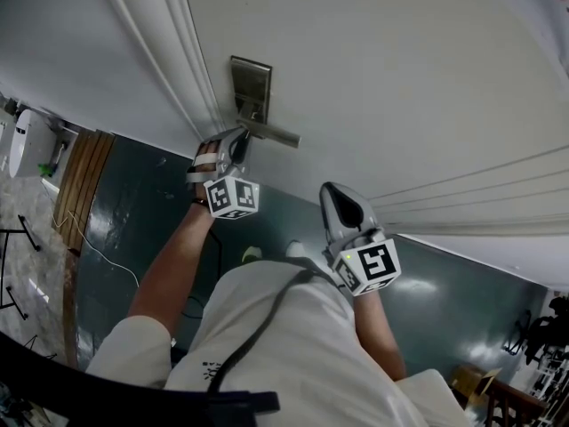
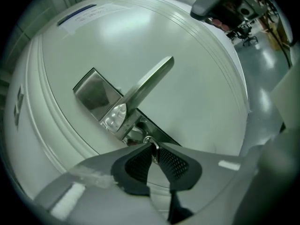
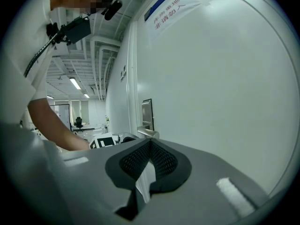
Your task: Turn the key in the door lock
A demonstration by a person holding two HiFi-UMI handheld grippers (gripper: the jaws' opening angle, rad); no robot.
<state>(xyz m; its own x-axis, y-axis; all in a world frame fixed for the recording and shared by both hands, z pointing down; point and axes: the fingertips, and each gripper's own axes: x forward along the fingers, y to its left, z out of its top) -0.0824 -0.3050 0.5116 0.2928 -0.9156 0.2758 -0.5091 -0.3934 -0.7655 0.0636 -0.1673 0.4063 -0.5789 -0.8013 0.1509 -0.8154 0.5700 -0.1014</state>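
The left tool view alone shows the small silver metal key (image 2: pixel 151 141): it sits in the keyhole just below the rectangular brushed-steel lock plate (image 2: pixel 93 92), under the root of the straight silver lever handle (image 2: pixel 147 83). The left tool (image 2: pixel 153 149) pinches the key's head between its black ribbed pads.

In the head view the key is hidden. There the left tool (image 1: pixel 238 140) only reads as pressed up under the lock plate (image 1: pixel 251 83) and the lever handle (image 1: pixel 274 132) on the white door (image 1: pixel 400 78).

The right tool (image 1: pixel 331 192) hangs well apart from the lock plate, off to the handle's free-end side. The right tool view shows the right tool (image 3: pixel 149 143) with its pads pressed together and nothing between them. It sees the lock plate edge-on and the left tool's black-and-white marker cube (image 3: pixel 102 141) beside it.

A white paper notice (image 3: pixel 171 7) hangs high on the door above the lock plate, with a blue band over two lines of red Chinese characters. The lower line seems to read "非请勿入". In the left tool view the notice (image 2: pixel 82 14) is too small to read, and the head view does not take it in.
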